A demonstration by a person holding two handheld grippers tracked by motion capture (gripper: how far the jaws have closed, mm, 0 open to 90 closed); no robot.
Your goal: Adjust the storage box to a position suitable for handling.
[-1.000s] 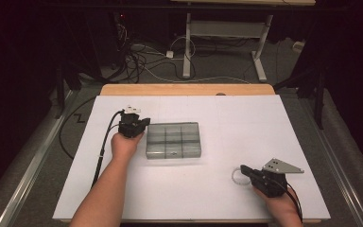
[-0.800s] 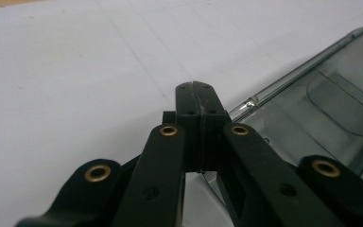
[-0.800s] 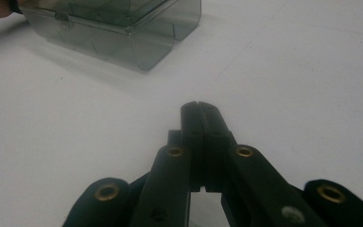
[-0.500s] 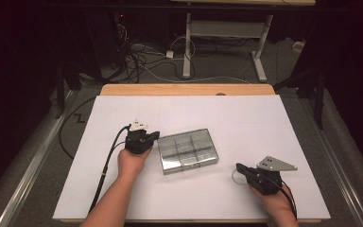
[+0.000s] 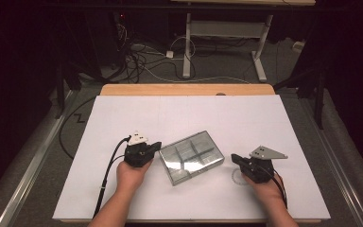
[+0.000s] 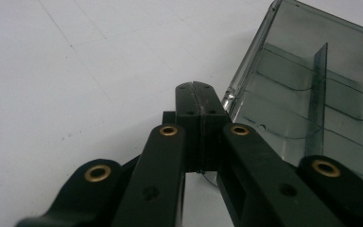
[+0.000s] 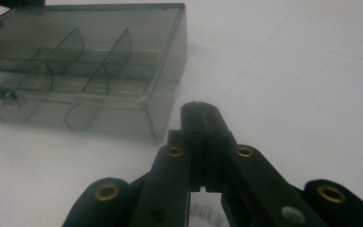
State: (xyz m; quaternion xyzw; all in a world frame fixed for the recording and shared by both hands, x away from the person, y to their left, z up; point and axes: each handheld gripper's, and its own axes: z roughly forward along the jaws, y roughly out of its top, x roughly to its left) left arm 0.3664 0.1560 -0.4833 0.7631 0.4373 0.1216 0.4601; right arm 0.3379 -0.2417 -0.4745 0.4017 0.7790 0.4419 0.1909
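left tool (image 5: 157,146) closed, right tool (image 5: 234,158) closed

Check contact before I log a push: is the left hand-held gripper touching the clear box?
Cannot tell. In the left gripper view, the shut left hand-held gripper sits at the box edge; no gap shows plainly.

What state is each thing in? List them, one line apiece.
Compartment box: lid shut, lying flat and askew on the table, compartments look empty.
Left claw: shut, empty, tips right beside the box's corner.
Right claw: shut, empty, just off the box's near corner.
White ring: flat on the table, under the right claw.
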